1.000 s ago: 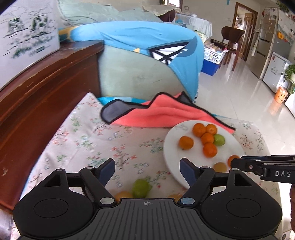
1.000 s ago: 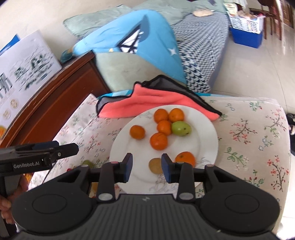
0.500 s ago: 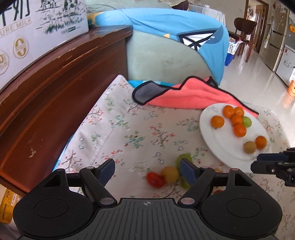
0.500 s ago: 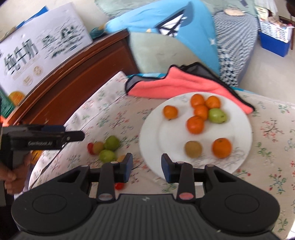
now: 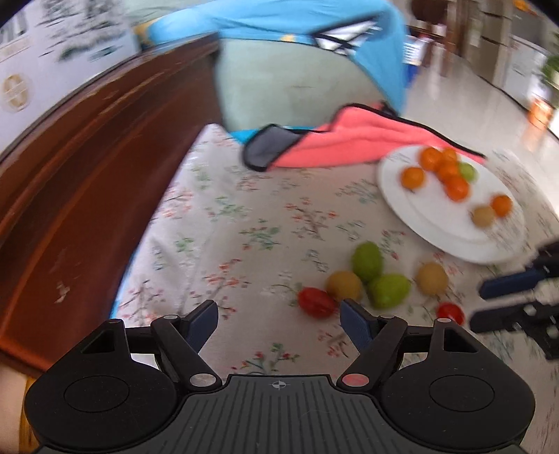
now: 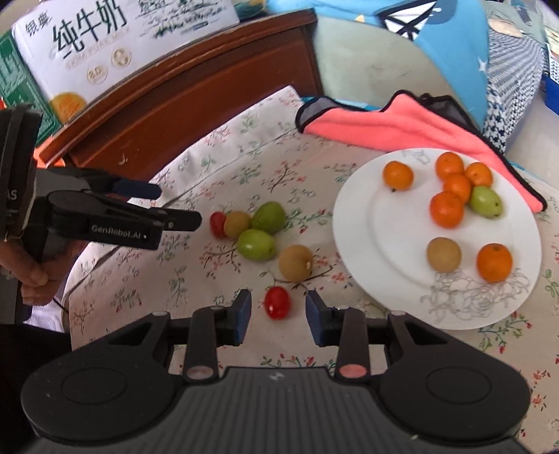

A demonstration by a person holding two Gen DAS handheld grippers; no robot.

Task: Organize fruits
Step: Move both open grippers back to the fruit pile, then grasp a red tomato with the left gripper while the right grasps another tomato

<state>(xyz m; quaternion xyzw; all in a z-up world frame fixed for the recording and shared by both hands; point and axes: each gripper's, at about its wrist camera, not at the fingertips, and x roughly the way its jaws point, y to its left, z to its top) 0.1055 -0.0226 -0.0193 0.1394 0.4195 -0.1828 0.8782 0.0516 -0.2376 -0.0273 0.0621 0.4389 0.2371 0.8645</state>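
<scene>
A white plate (image 6: 356, 237) on the floral cloth holds several oranges, a green fruit (image 6: 485, 202) and a brown fruit (image 6: 443, 254). Left of it lie loose fruits: two green ones (image 6: 255, 244), two brown ones (image 6: 295, 262) and two red tomatoes. My right gripper (image 6: 278, 311) is open, its fingers on either side of one red tomato (image 6: 277, 302), a little short of it. My left gripper (image 5: 279, 323) is open and empty, just short of the other red tomato (image 5: 316, 302). The plate (image 5: 436, 223) also shows in the left wrist view.
A coral cloth with a dark edge (image 6: 401, 124) lies behind the plate. A dark wooden headboard (image 6: 195, 87) runs along the left, with a milk carton box (image 6: 104, 42) on it. A blue cushion (image 5: 314, 31) stands behind.
Both grippers pulled back from the plate toward the loose fruits at the cushion's near side. The right gripper's fingers opened wider and now flank a red tomato.
</scene>
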